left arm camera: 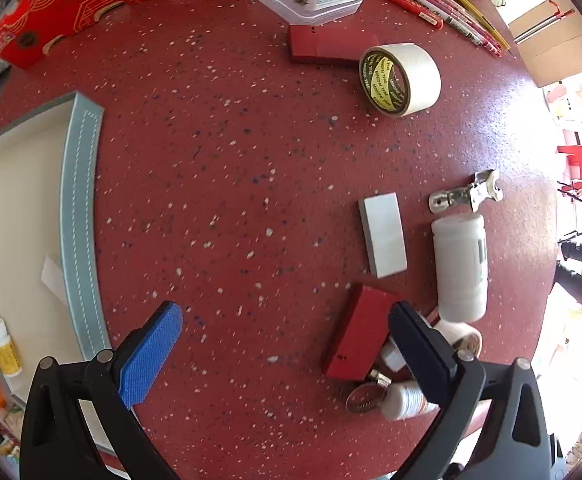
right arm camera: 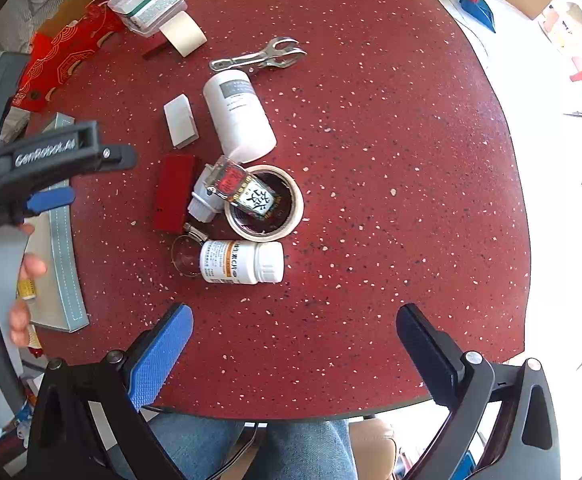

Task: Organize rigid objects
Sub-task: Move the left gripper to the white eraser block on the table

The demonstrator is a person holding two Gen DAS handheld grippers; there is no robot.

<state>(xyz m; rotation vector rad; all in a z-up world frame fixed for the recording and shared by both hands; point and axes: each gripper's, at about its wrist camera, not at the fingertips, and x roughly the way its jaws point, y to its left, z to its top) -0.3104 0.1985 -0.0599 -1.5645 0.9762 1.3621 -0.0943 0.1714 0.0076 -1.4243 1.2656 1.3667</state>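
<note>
Beside red box (right arm camera: 173,194): bottles, tape, clamp crowding.

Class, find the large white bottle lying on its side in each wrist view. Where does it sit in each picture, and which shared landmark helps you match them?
Left wrist: large white bottle lies at the right, just below the metal opener.
Right wrist: the bottle lies upper centre, again just below the opener.
Shared landmark: the white block, just left of the bottle in both.
</note>
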